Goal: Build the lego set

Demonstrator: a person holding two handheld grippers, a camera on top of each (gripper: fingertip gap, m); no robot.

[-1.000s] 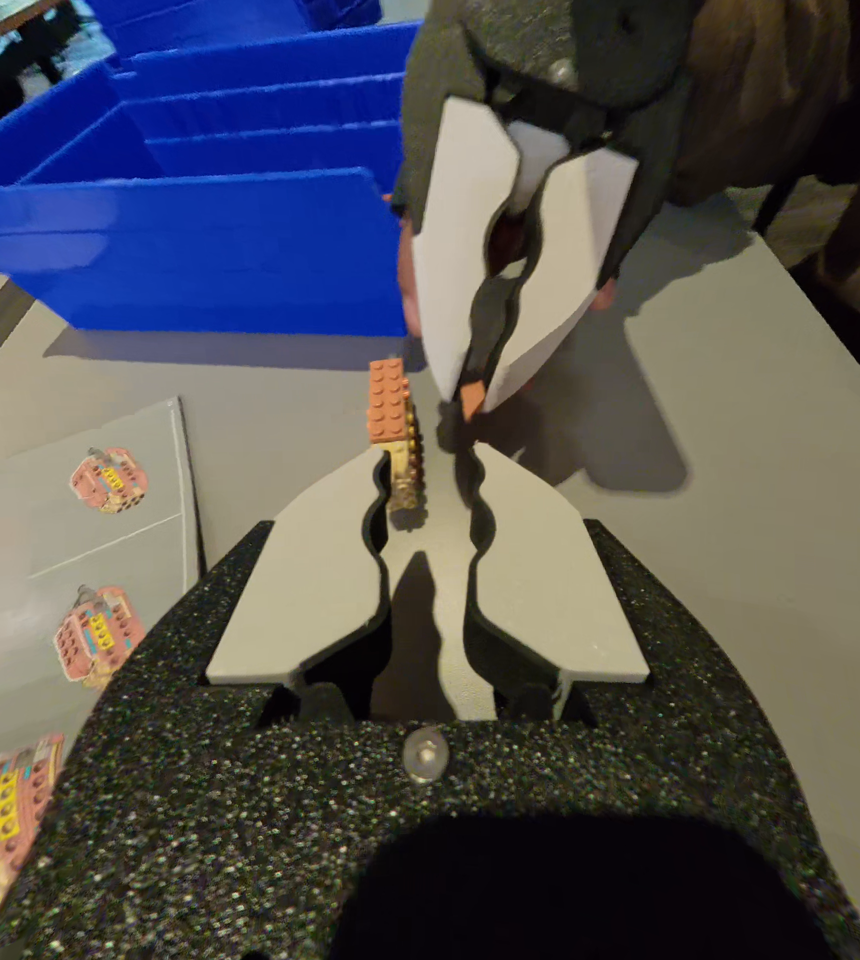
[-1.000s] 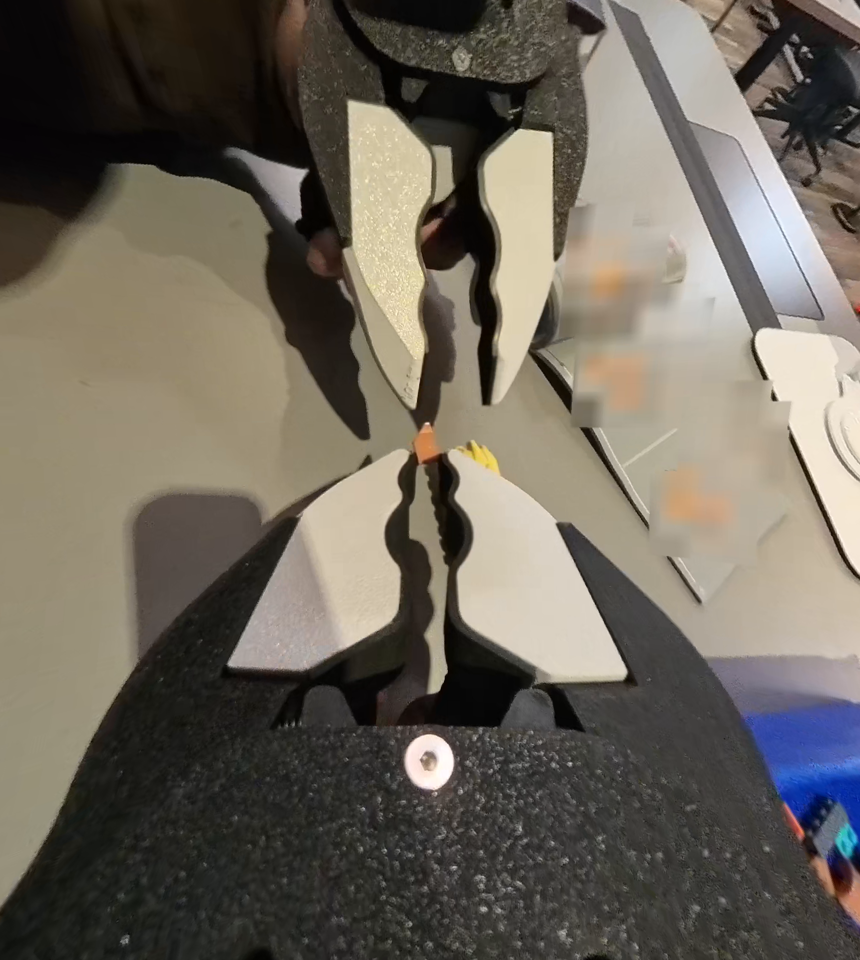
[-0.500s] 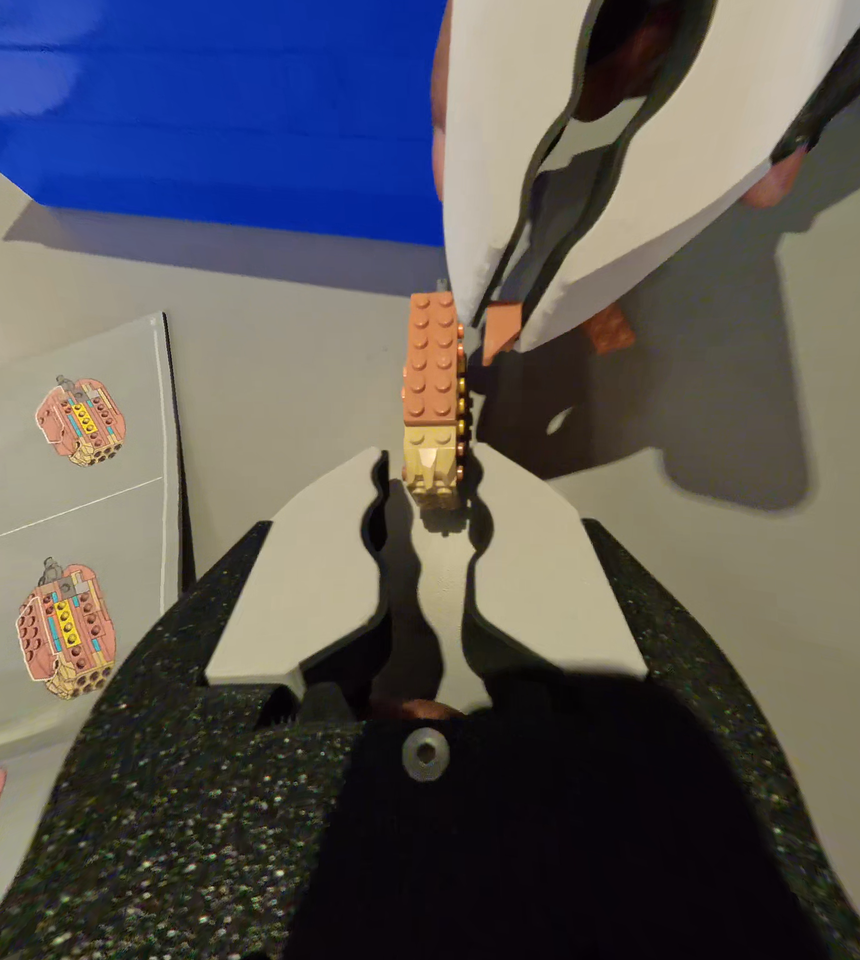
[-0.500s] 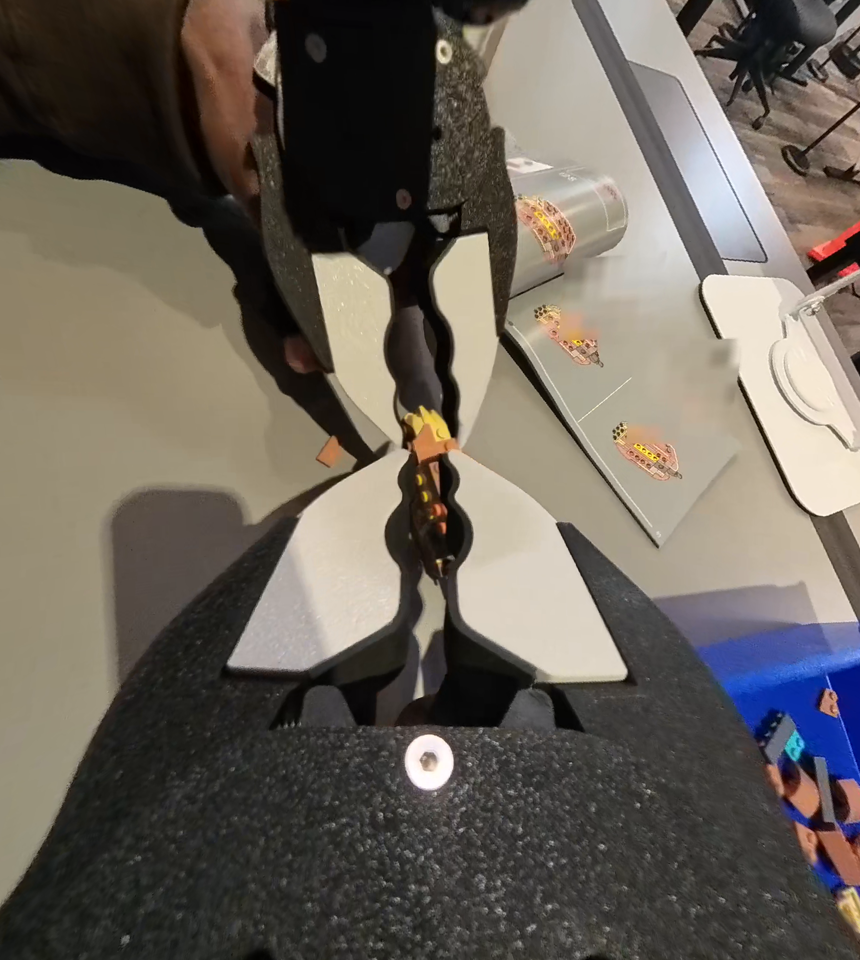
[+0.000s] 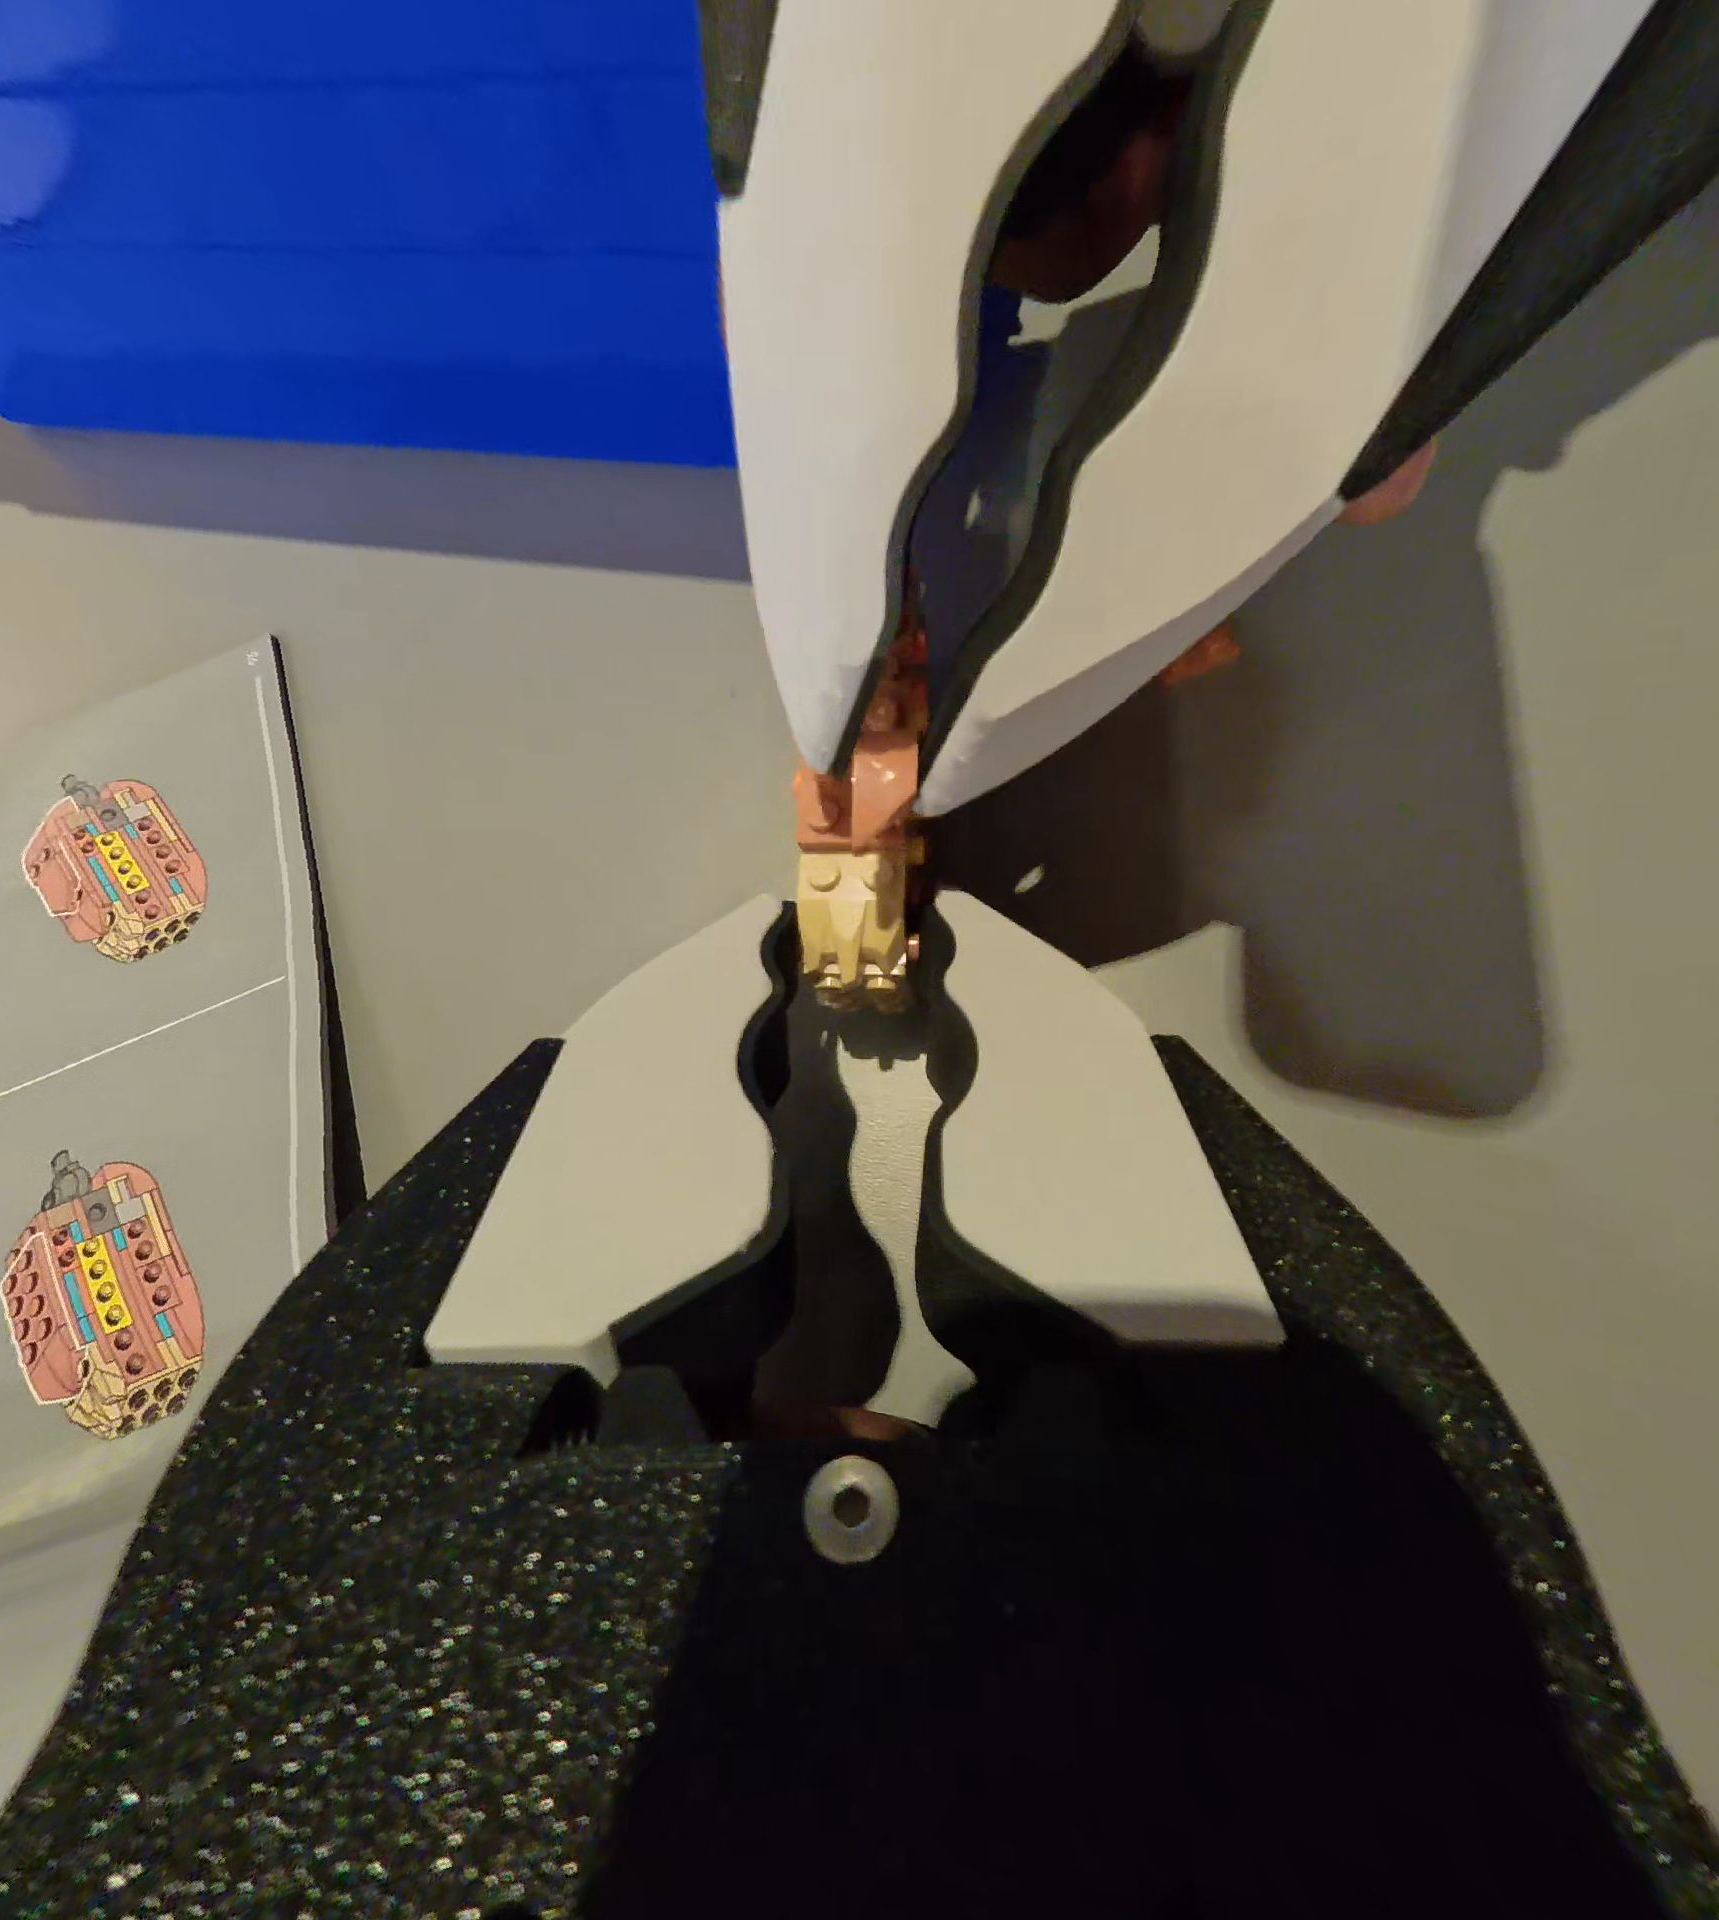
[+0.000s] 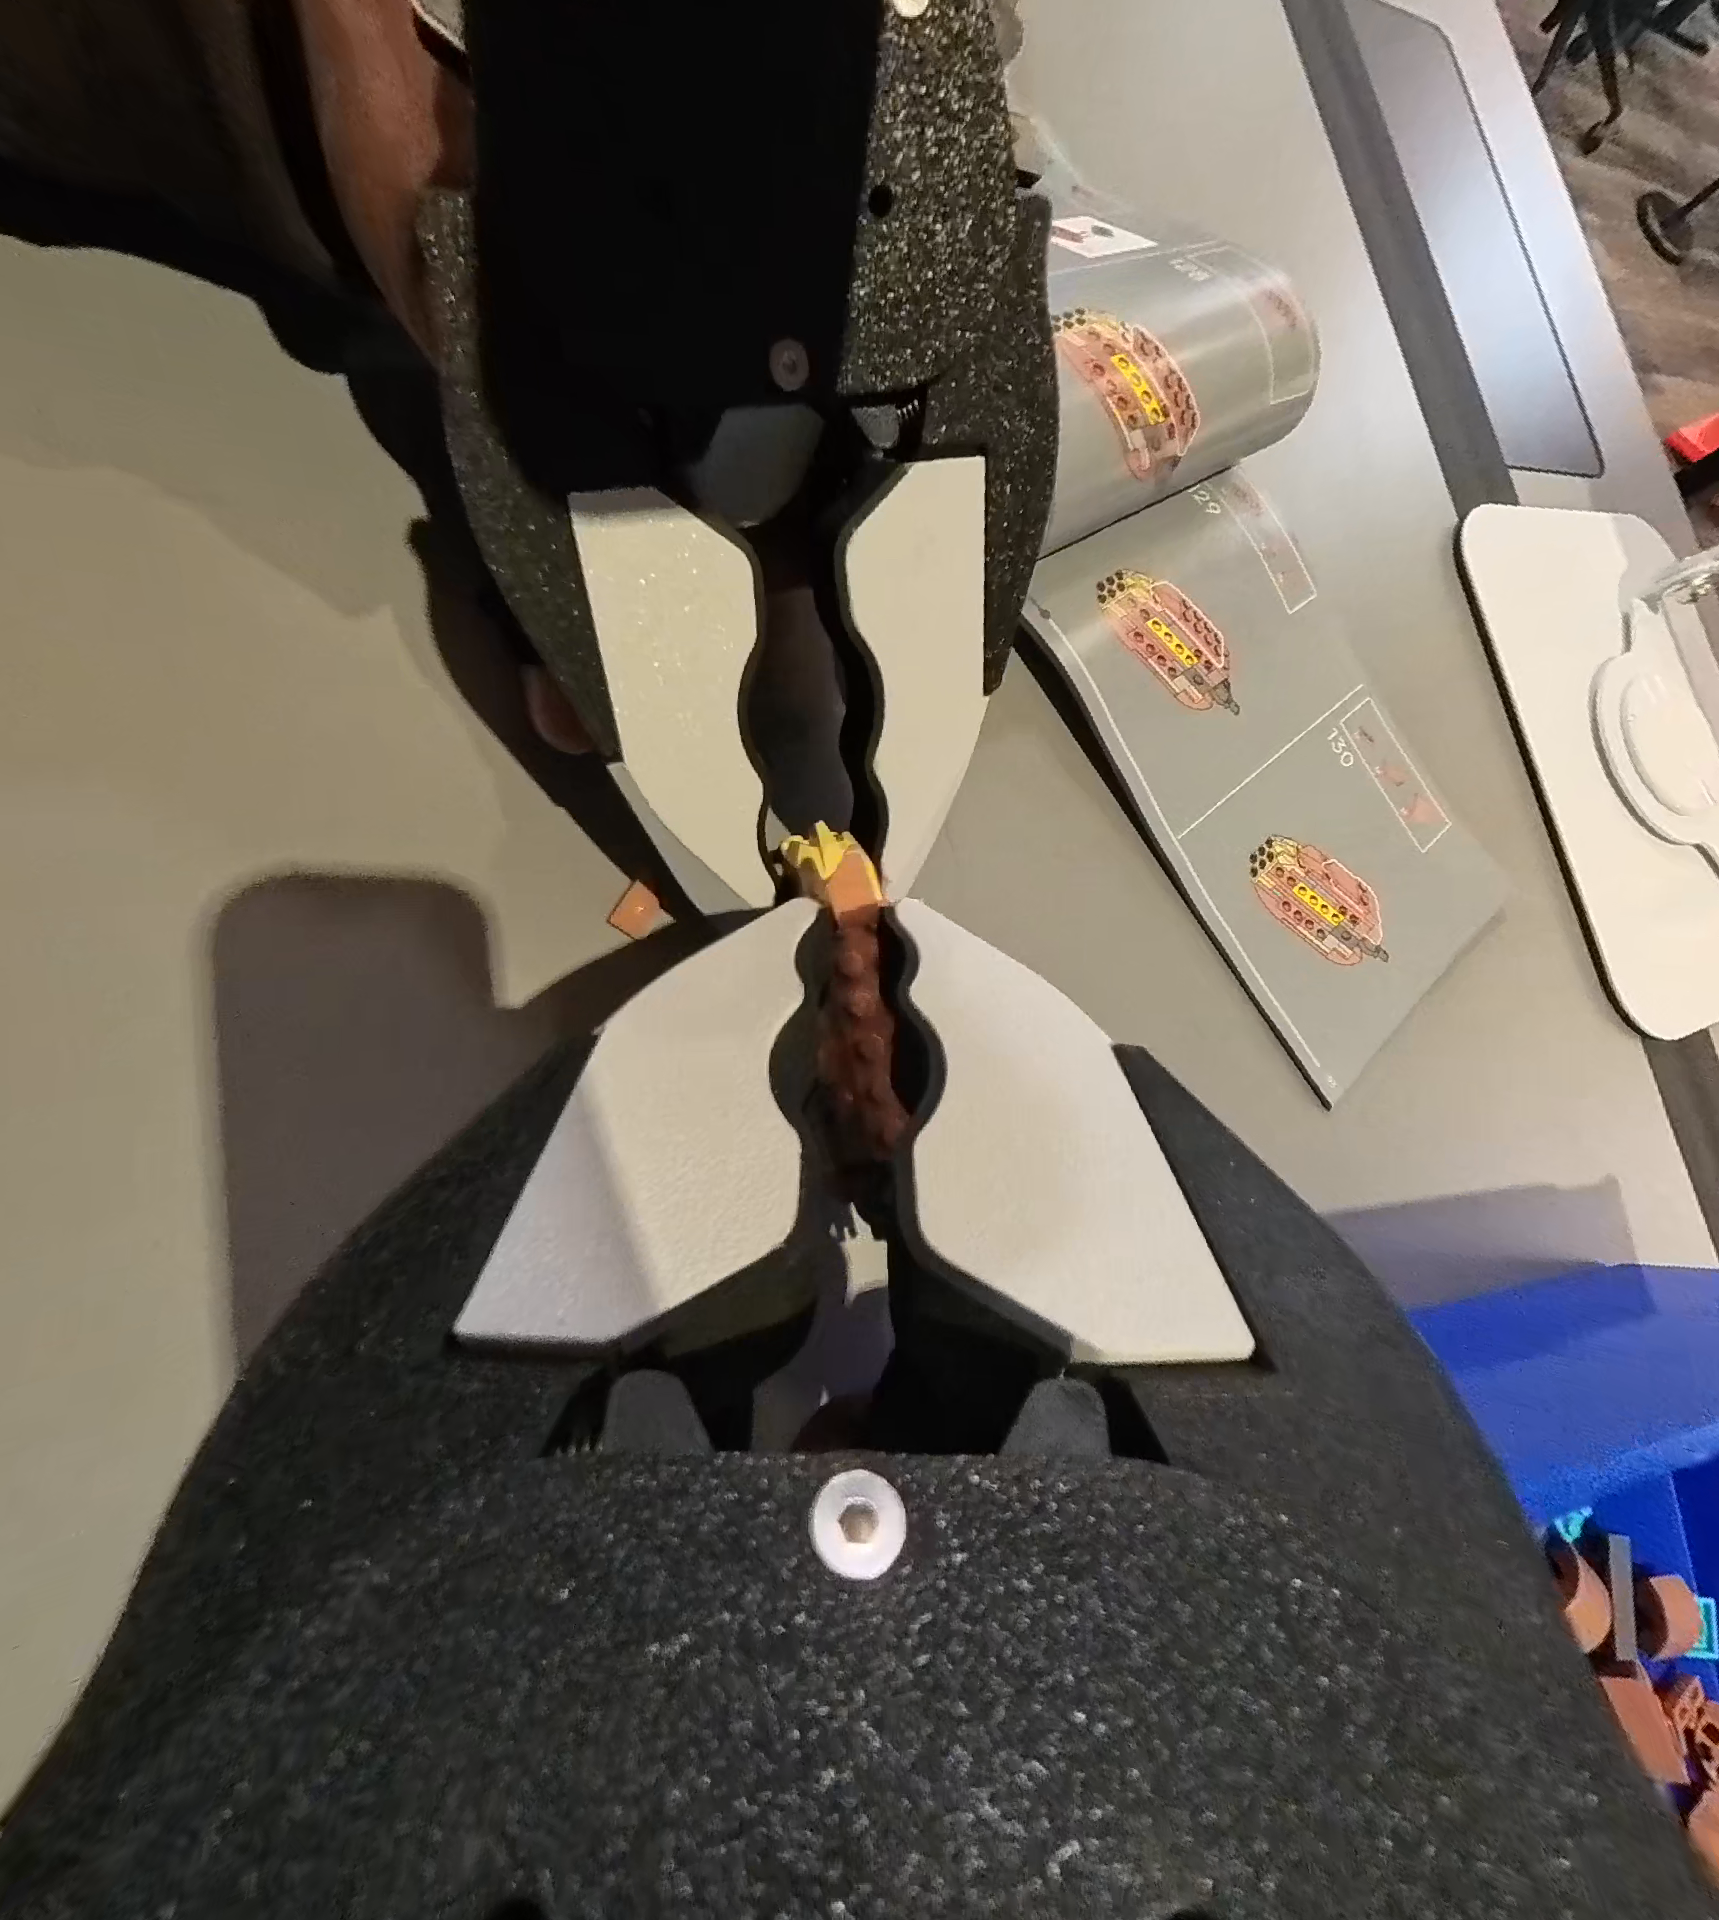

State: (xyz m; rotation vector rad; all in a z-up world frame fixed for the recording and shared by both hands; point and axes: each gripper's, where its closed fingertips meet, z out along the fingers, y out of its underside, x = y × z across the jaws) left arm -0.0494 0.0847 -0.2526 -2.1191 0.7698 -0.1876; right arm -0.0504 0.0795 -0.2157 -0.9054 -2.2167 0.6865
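A small lego assembly (image 5: 839,914) with a tan end and a salmon-brown studded body hangs above the grey table between both grippers. My left gripper (image 5: 855,925) is shut on its tan end. My right gripper (image 5: 881,774) comes in from above and is shut around the studded body, with a smooth salmon piece (image 5: 881,795) at its tips. In the right wrist view the brown studded body (image 6: 855,1039) runs back between my right gripper (image 6: 847,914) fingers. There my left gripper (image 6: 824,868) meets it tip to tip.
A loose salmon piece (image 5: 1198,660) lies on the table beside the grippers (image 6: 635,914). An open instruction booklet (image 5: 107,987) (image 6: 1302,831) lies to one side. A blue bin (image 5: 315,260) (image 6: 1613,1403) holds several loose bricks (image 6: 1665,1714). A white pad (image 6: 1561,779) sits by the table edge. My two grippers' fingertips are within a few centimetres of each other.
The grippers have come together tip to tip. My right gripper has slid over the assembly, so its body now lies between the right fingers. My left gripper keeps its hold on the tan end.
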